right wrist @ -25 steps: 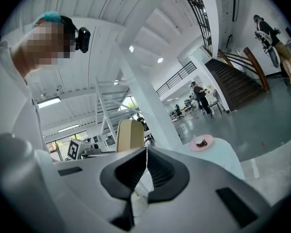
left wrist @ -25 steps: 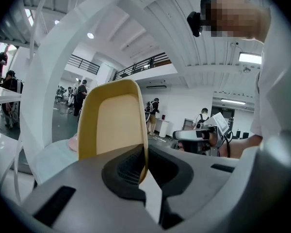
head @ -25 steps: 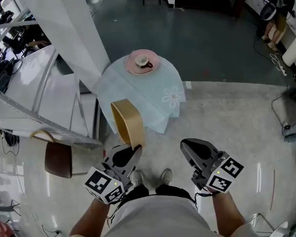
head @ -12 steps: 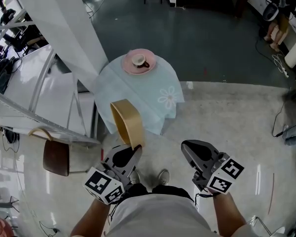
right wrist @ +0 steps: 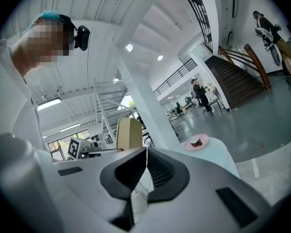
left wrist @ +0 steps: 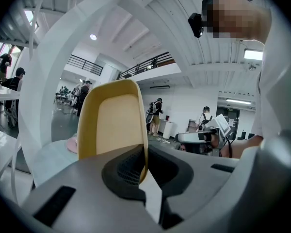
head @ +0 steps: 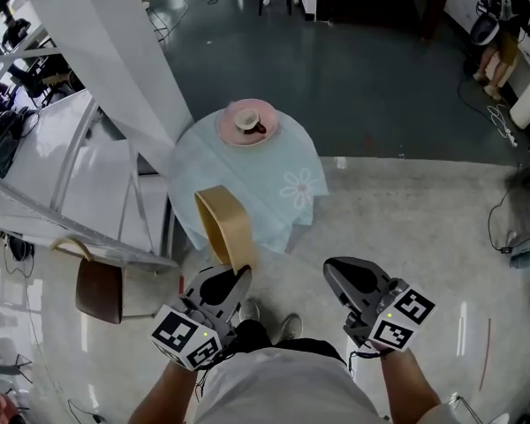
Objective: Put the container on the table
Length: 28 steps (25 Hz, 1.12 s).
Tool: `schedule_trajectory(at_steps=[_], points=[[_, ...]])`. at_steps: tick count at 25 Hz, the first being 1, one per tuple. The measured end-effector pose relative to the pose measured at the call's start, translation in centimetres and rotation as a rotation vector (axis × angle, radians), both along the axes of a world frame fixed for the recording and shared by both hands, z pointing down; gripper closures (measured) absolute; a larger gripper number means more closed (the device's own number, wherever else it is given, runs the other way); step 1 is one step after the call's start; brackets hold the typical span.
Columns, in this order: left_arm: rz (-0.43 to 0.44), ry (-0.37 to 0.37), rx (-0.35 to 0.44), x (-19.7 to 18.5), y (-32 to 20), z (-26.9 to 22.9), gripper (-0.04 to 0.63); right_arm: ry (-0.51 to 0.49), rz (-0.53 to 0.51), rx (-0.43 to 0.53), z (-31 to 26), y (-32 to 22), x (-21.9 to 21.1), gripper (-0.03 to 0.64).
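We find the container [head: 225,226], a tan tub, held on edge in the air. Its wall is pinched between the jaws of the left gripper [head: 237,270]. It hangs by the near edge of the table [head: 274,170] and does not rest on it. The table carries a pale cloth [head: 293,203], a pink plate [head: 228,132] and a cup [head: 246,119]. The right gripper [head: 338,272] has its jaws together on nothing and stands apart from the container.
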<state>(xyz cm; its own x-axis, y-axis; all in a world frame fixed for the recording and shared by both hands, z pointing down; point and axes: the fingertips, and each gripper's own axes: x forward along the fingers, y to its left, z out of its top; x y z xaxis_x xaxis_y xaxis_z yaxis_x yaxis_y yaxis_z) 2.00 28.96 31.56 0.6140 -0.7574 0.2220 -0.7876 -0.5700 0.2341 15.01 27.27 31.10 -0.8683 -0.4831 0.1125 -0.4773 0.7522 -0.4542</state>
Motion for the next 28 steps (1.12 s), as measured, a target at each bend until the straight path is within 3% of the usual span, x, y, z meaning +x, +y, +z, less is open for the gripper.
schedule_trajectory(at_steps=[11, 28], points=[[0.012, 0.019, -0.005, -1.8, -5.2, 0.9, 0.568, 0.017, 0.031, -0.012, 0.8, -4.9, -1.3, 0.595], [0.061, 0.060, -0.058, -10.3, -19.3, 3.0, 0.568, 0.060, 0.063, -0.083, 2.6, -18.5, -10.8, 0.595]])
